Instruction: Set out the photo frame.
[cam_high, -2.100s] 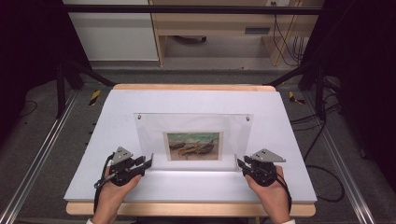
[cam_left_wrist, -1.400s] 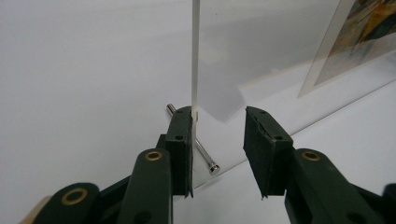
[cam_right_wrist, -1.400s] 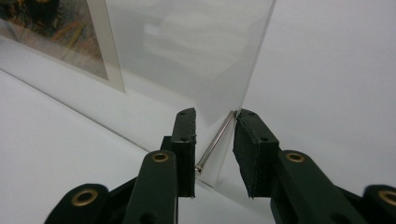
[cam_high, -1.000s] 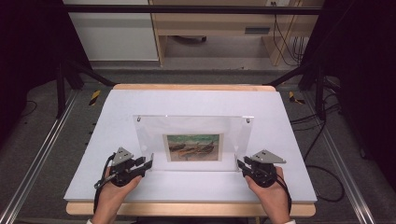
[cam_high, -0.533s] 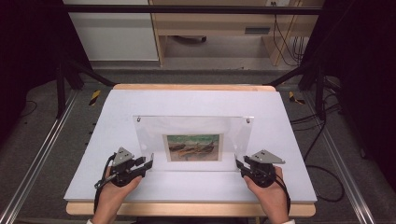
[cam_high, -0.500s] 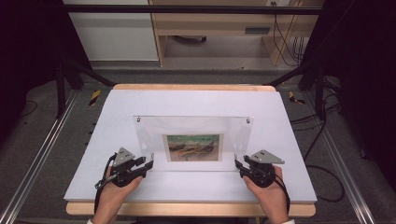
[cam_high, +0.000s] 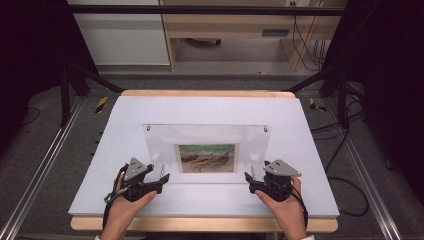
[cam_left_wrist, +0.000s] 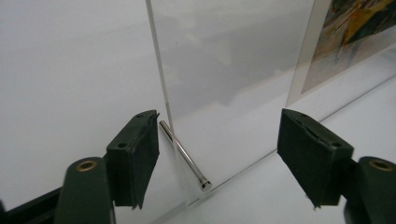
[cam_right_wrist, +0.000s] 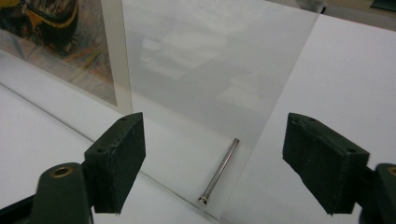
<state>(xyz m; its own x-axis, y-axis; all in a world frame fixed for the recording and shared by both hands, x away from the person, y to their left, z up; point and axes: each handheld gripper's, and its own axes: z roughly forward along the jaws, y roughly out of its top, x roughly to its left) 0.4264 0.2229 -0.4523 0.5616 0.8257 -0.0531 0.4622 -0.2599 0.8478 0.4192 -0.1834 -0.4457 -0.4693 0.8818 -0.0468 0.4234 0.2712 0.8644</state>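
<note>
A clear acrylic picture frame (cam_high: 206, 142) with a painting of boats (cam_high: 207, 158) at its middle rests on the white table (cam_high: 200, 107); whether it lies flat or leans I cannot tell. My left gripper (cam_high: 164, 176) sits at its lower left corner. Its jaws have just been opening, and the corner's metal pin (cam_left_wrist: 184, 155) and the panel's edge (cam_left_wrist: 224, 70) lie between the pads untouched. My right gripper (cam_high: 248, 177) is at the lower right corner. It has also just been opening and straddles the other pin (cam_right_wrist: 218, 171) without contact.
The table's wooden front edge (cam_high: 200, 224) lies just under the person's hands. Metal rails (cam_high: 45, 165) run down both sides of the table. Black stand legs (cam_high: 75, 80) and cables (cam_high: 345, 150) lie on the floor, with a cabinet (cam_high: 125, 35) behind.
Both grippers' jaws have spread apart at the frame's lower corners. The hands and the frame have stayed where they were.
</note>
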